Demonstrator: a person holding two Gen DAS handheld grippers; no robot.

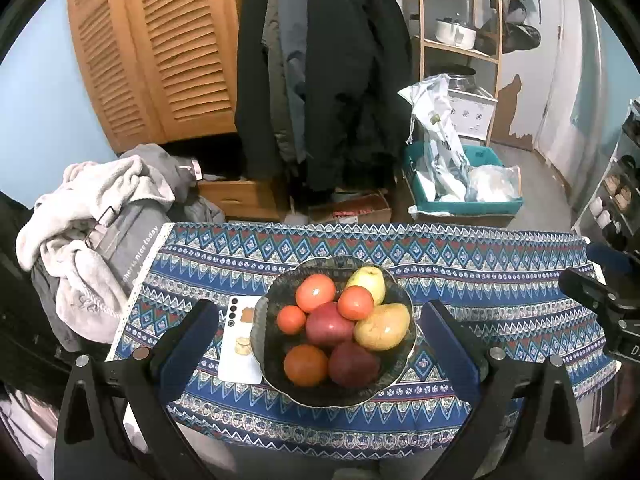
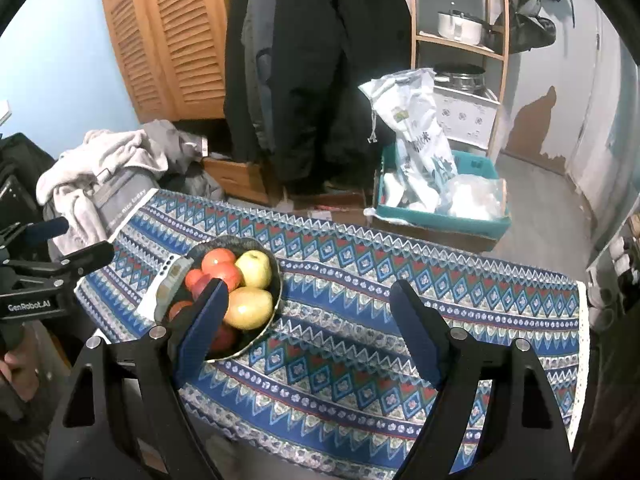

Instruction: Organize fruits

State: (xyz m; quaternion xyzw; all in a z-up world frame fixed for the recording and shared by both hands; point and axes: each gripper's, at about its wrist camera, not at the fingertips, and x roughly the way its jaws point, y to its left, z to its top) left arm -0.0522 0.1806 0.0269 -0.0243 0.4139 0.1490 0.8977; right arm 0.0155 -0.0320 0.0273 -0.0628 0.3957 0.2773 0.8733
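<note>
A dark bowl [image 1: 276, 360] stands on the blue patterned tablecloth [image 1: 500, 280]. It holds several fruits: orange-red tomatoes [image 1: 316, 292], red apples [image 1: 328, 325], a yellow mango [image 1: 382, 326] and a pale green apple [image 1: 368, 282]. My left gripper [image 1: 319, 305] hangs above the bowl, open wide, its fingers on either side of it and nothing between the pads. My right gripper [image 2: 309, 285] is open over bare cloth to the right of the bowl [image 2: 276, 280]. Its left finger [image 2: 204, 320] hides part of the fruit. Each gripper shows at the edge of the other's view.
A white phone [image 1: 240, 344] lies against the bowl's left side. A heap of clothes [image 1: 92, 216] sits at the table's left end. Beyond the far edge are a teal crate of bags [image 1: 460, 196], hanging coats [image 1: 332, 80], a wooden wardrobe [image 1: 160, 52] and a shelf [image 1: 460, 40].
</note>
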